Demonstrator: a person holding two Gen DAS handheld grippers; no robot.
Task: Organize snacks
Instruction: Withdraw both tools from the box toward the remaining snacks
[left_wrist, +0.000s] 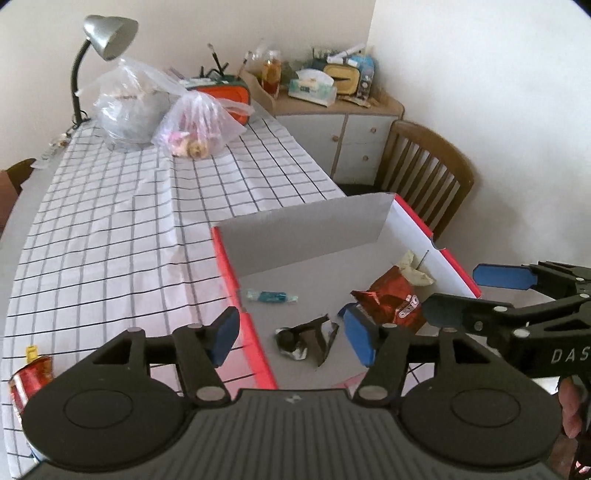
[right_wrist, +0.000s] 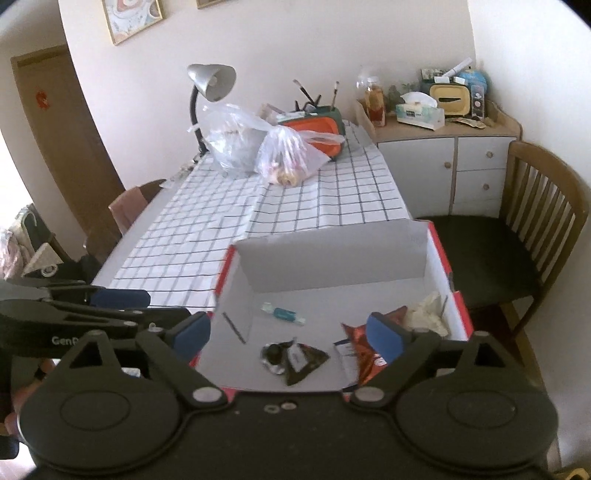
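A red-edged cardboard box (left_wrist: 436, 236) (right_wrist: 332, 254) stands on the checked tablecloth. Inside lie a teal wrapped candy (left_wrist: 271, 296) (right_wrist: 282, 314), a dark crumpled wrapper (left_wrist: 306, 341) (right_wrist: 293, 358), a red snack bag (left_wrist: 391, 299) (right_wrist: 364, 350) and a pale crumpled packet (left_wrist: 413, 267) (right_wrist: 426, 314). My left gripper (left_wrist: 291, 338) is open and empty, hovering over the box's near left edge. My right gripper (right_wrist: 291, 334) is open and empty above the box's near side; it shows in the left wrist view (left_wrist: 458, 295). A red snack pouch (left_wrist: 31, 380) lies on the cloth at the far left.
Two clear plastic bags (left_wrist: 162, 114) (right_wrist: 258, 147), a desk lamp (left_wrist: 103, 48) (right_wrist: 208, 88) and an orange case (left_wrist: 225, 94) stand at the table's far end. A wooden chair (left_wrist: 428, 170) (right_wrist: 524, 236) and a cluttered cabinet (left_wrist: 340, 122) (right_wrist: 443, 158) are to the right.
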